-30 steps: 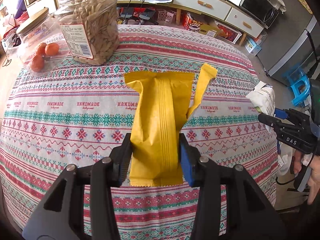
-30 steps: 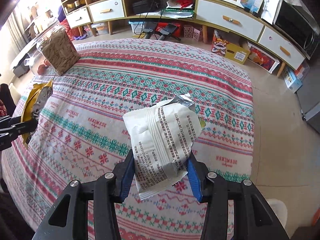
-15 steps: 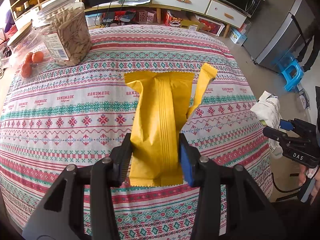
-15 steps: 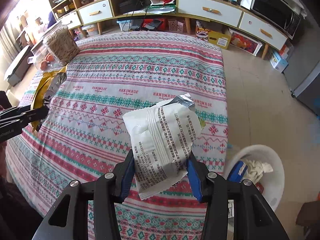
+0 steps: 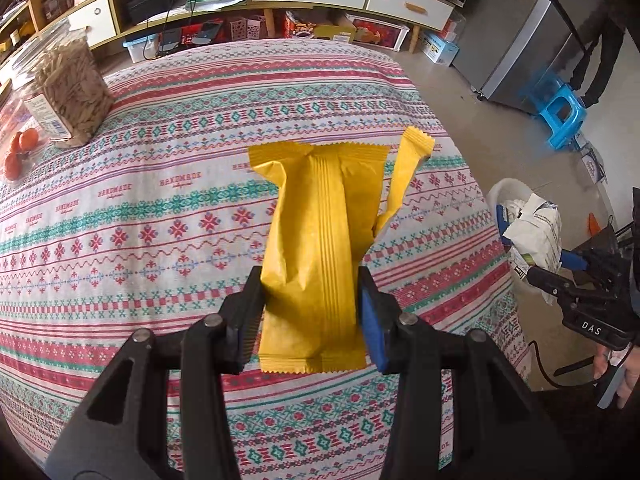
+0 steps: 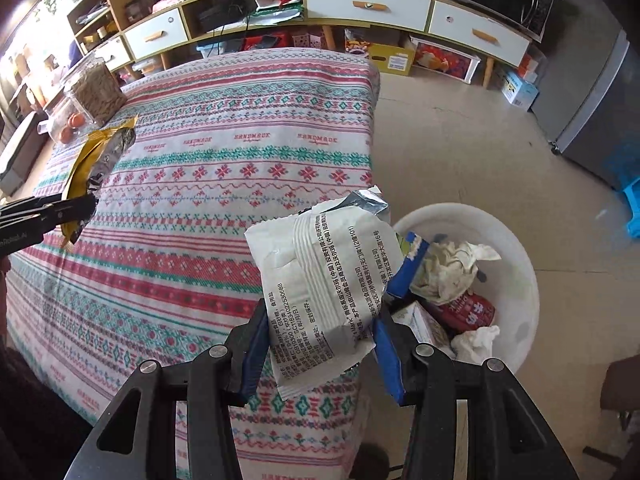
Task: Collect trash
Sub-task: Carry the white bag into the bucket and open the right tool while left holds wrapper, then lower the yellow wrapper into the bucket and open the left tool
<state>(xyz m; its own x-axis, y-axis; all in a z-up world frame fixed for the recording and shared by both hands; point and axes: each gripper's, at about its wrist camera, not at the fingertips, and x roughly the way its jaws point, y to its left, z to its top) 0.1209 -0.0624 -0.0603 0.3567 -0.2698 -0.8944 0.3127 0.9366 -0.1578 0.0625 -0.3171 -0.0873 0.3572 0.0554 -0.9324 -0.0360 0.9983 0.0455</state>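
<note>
My left gripper (image 5: 312, 304) is shut on a torn yellow snack wrapper (image 5: 316, 220), held up over the patterned tablecloth (image 5: 160, 216). My right gripper (image 6: 320, 340) is shut on a white printed wrapper (image 6: 324, 292) with a silver torn top, hanging over the table's right edge. Just right of it on the floor stands a white trash bin (image 6: 516, 256) holding crumpled paper and packets. In the left wrist view the right gripper (image 5: 576, 280) with its white wrapper (image 5: 536, 232) shows at the far right. The right wrist view has the left gripper (image 6: 48, 212) and yellow wrapper (image 6: 96, 160) at the left.
A clear jar of seeds (image 5: 68, 92) and a jar with orange fruit (image 5: 20, 148) stand at the table's far left corner. A long low cabinet (image 6: 360, 4) runs along the back wall. A grey fridge (image 5: 532, 40) and a blue stool (image 5: 564, 116) stand at the right.
Both grippers have carried their wrappers rightward across the table. The white bin has come into the right wrist view. The jars have slid toward the left edge in both views.
</note>
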